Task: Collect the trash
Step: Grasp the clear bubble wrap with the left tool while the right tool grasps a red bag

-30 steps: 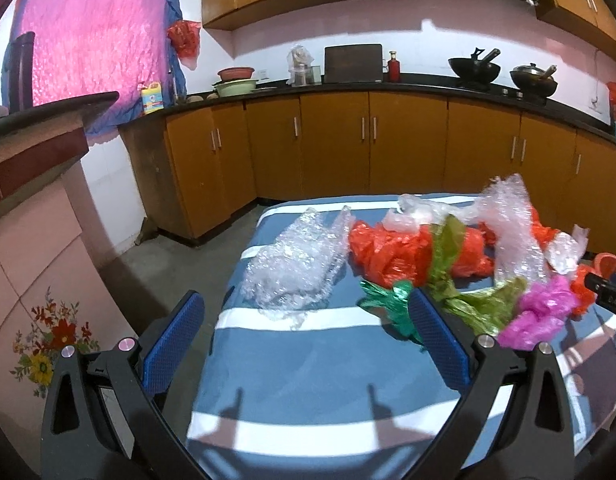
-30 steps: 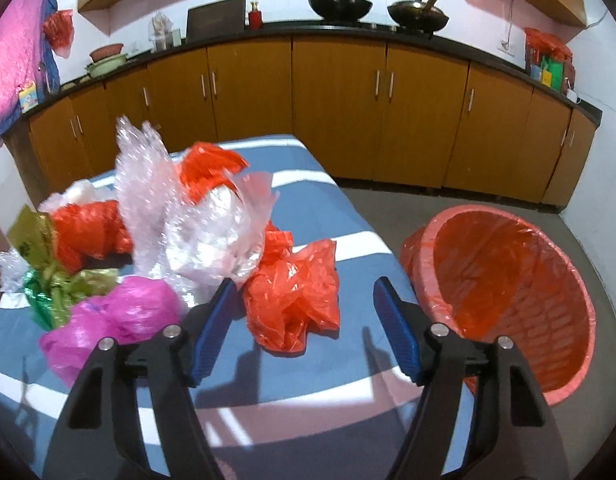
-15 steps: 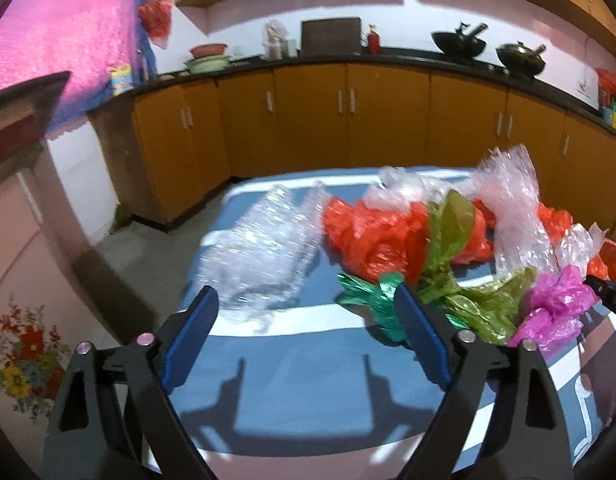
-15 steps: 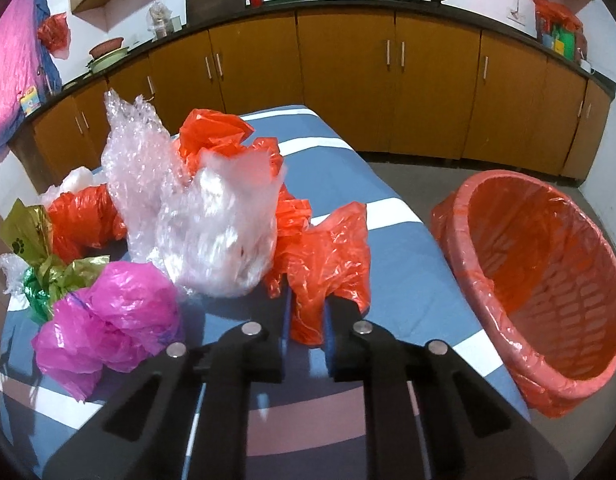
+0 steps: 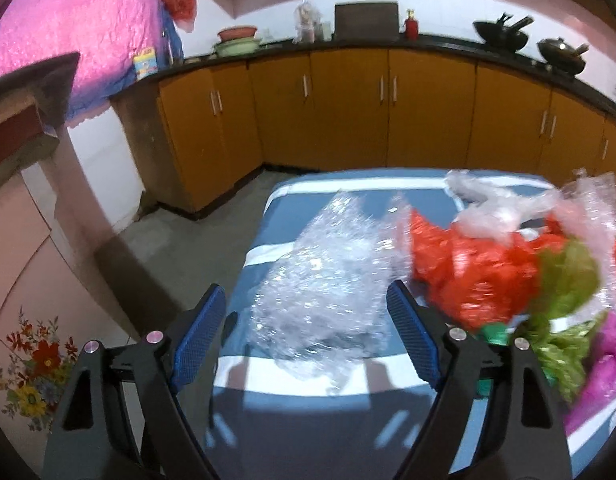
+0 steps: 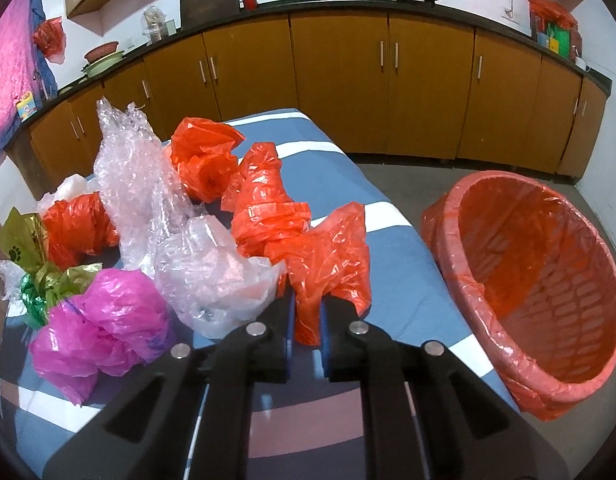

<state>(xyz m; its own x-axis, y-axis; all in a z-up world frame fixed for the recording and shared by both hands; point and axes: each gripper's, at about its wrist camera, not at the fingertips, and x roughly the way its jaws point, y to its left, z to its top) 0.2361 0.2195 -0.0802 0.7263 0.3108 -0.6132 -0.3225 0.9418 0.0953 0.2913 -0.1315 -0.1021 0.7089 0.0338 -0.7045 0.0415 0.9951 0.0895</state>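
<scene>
Glossy crinkled plastic bags [image 6: 327, 256], shiny clear bubble wrap [image 5: 327, 280], seemingly matt striped cloth [image 6: 347, 176], plastic-lined basket [image 6: 547, 280].

blue-white striped tablecloth [image 6: 339, 168], orange bag [image 6: 327, 264], pink bag [image 6: 108, 324]

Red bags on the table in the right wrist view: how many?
4: one shut in the right gripper, one just behind it, one farther back, one at left. Clear wrap may hide more.
</scene>
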